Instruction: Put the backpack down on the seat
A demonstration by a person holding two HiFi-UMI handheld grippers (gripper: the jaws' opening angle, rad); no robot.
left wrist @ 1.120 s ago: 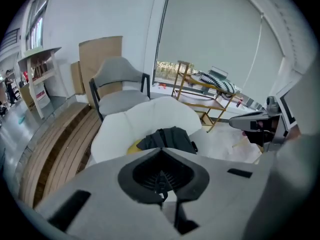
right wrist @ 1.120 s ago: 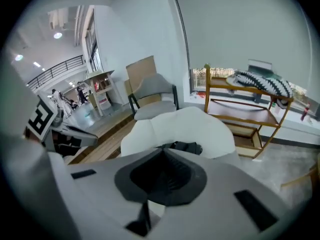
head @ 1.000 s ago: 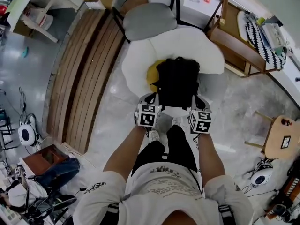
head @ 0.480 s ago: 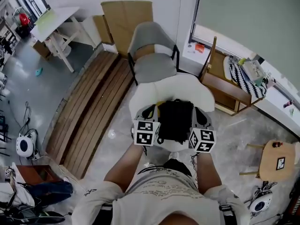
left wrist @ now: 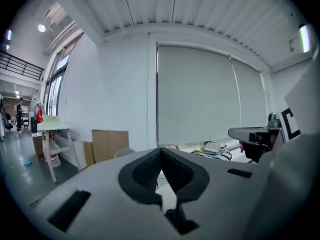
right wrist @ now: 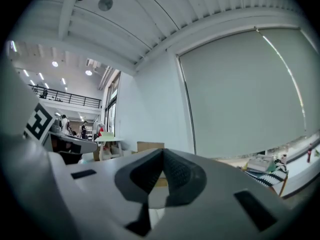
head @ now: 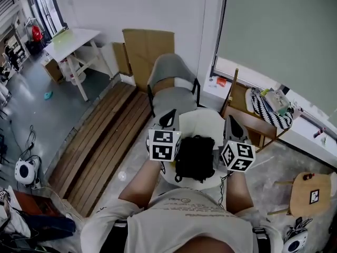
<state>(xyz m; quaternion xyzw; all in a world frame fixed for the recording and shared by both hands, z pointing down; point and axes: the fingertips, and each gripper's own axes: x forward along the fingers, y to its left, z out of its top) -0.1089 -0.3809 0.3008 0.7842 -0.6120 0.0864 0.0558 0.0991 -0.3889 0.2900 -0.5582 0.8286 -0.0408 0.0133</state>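
**Backpack held up above the white seat cushion**

The black backpack hangs in the air between the two hand-held grippers, directly above the near edge of the white seat cushion. It does not touch the cushion. Its top is level with the two marker cubes and its lower end droops towards the person's chest.

The left hand-held gripper sits at the backpack's left side, over the cushion's left rim. In its own view, the left hand-held gripper has its jaws pressed together tip to tip, and a dark strip shows low in the gap behind the tips. The right hand-held gripper sits at the backpack's right side, over the cushion's right rim. Its own view shows the right hand-held gripper closed in the same way. The bag hangs between the two closed pairs of jaws, but how each one grips it cannot be made out. Both point roughly level, away from the person and out past the cushion.

A grey chair stands just beyond the cushion, with cardboard sheets against the wall behind it. Wooden planks lie on the floor left of the cushion, and a white desk stands well beyond them. Right of the cushion is a wooden chair bearing a striped cloth.
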